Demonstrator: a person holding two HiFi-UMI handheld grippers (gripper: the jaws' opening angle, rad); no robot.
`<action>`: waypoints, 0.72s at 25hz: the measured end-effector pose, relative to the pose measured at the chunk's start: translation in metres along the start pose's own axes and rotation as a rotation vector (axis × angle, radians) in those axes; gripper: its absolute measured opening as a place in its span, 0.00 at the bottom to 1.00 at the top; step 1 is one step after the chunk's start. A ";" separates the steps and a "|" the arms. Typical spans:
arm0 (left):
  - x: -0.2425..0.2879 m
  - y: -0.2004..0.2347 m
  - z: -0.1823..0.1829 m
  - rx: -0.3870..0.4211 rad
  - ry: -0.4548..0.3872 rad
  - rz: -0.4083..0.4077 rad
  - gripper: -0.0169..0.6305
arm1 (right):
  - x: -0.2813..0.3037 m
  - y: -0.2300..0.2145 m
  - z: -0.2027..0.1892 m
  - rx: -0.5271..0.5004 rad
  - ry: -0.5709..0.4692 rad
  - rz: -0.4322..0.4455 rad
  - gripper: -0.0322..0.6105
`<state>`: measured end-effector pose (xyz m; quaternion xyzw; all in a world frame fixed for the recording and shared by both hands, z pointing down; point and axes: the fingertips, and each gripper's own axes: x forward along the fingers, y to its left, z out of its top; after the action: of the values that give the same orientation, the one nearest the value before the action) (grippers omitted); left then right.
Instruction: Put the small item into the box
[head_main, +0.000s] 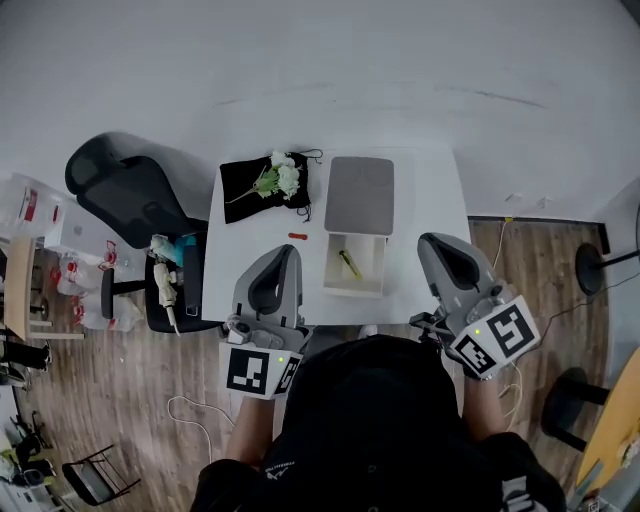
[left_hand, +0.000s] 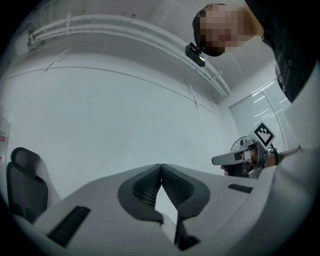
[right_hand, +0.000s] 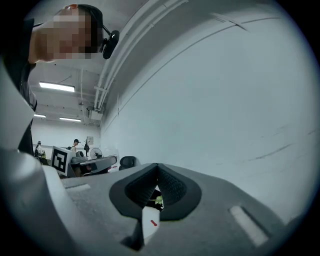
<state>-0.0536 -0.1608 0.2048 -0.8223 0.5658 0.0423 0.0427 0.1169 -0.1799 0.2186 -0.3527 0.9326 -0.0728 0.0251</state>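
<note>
One small red item (head_main: 298, 236) is seen on the table (head_main: 435, 200) beside one open box (head_main: 354, 262). Left gripper (head_main: 288, 252) and right gripper (head_main: 432, 243) are both held with jaws together, empty.

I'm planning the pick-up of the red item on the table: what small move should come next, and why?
Probably open the left gripper and ease it forward toward the small red item. It lies on the table just ahead of that gripper, left of the open box, and the jaws are shut on nothing.
</note>
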 end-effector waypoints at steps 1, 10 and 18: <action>-0.001 0.000 0.001 0.003 -0.003 0.000 0.03 | -0.001 0.000 0.003 -0.002 -0.011 -0.007 0.06; -0.004 -0.002 -0.006 -0.007 0.009 0.012 0.03 | -0.003 -0.005 -0.004 0.046 -0.008 -0.001 0.06; -0.005 -0.003 -0.005 -0.005 0.009 0.014 0.03 | -0.002 -0.005 -0.007 0.045 0.005 0.009 0.06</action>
<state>-0.0528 -0.1558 0.2106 -0.8185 0.5718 0.0403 0.0380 0.1213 -0.1812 0.2265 -0.3476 0.9323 -0.0947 0.0311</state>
